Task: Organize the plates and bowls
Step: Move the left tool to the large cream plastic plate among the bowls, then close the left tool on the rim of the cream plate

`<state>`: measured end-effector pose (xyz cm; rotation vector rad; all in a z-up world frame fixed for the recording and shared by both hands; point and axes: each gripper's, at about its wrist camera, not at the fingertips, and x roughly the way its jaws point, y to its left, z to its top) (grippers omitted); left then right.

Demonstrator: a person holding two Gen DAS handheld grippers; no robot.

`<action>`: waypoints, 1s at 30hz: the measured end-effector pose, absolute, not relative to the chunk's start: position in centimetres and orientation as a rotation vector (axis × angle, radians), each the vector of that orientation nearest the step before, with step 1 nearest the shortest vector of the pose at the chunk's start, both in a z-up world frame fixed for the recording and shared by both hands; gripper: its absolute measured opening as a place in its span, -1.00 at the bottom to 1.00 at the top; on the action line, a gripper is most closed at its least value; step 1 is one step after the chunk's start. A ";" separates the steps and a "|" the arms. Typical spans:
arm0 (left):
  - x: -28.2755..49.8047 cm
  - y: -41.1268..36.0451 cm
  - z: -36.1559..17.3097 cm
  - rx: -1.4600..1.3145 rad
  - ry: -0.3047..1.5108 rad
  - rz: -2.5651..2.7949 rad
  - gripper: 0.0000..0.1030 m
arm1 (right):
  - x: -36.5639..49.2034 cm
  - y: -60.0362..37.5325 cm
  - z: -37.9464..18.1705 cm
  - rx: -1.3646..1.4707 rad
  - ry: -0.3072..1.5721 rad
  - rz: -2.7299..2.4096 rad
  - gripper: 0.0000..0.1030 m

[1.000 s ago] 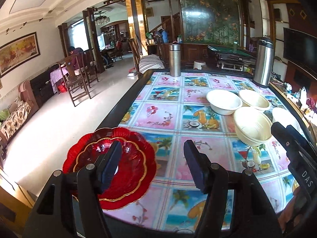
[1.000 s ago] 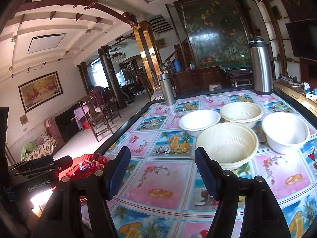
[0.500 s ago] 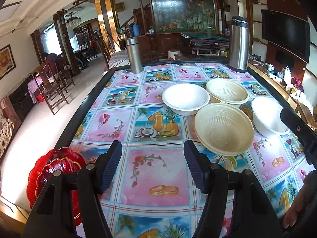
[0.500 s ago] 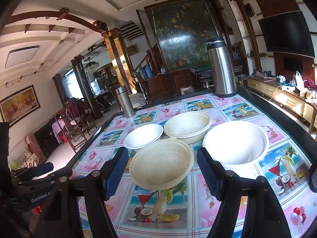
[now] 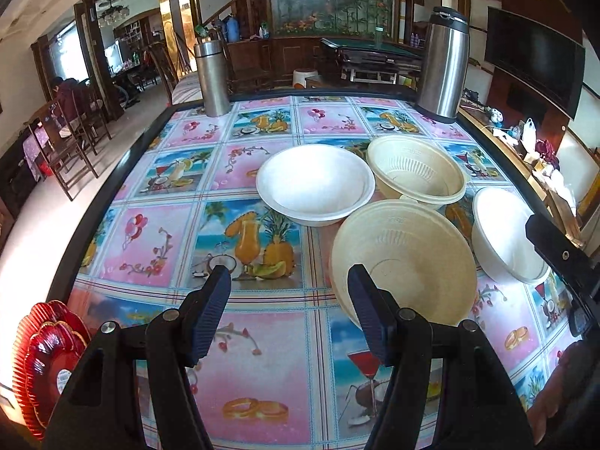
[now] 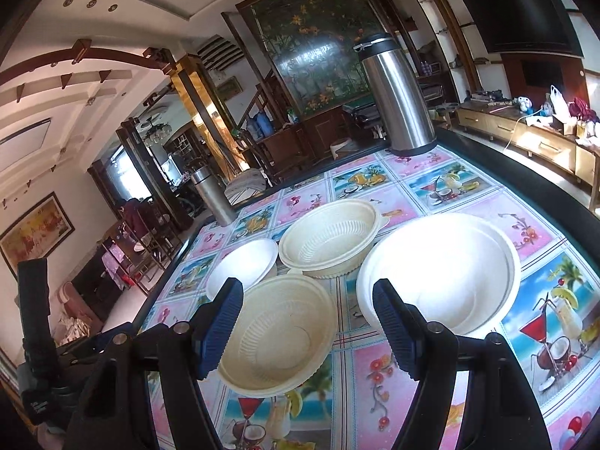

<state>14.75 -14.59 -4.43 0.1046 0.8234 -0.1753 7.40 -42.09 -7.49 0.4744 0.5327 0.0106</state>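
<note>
Red plates point(image 5: 45, 367) slid to frame edge, bowls nearer, patterned tablecloth point(image 5: 262, 337), wood-panelled room

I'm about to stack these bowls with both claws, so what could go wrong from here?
1. The near cream bowl sits close against the white bowl and the ribbed cream bowl; gripping its rim with the open left claw may nudge them.
2. The right claw, also open, points near the same bowl, so the claws could collide.
3. The red plates overhang the table's edge; a bump might knock them off.
</note>
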 end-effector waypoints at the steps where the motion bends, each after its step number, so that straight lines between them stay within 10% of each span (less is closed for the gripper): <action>1: 15.1 -14.6 -4.6 0.093 0.835 -0.182 0.25 | 7.7 -42.3 -7.8 0.490 0.540 0.016 0.44; 17: 18.4 -15.7 -7.1 -0.017 0.972 -0.312 0.25 | 9.3 -44.8 -10.5 0.677 0.577 0.087 0.45; 30: 19.9 -15.1 -9.3 -0.178 1.140 -0.430 0.24 | 11.7 -44.9 -14.3 0.877 0.740 0.202 0.00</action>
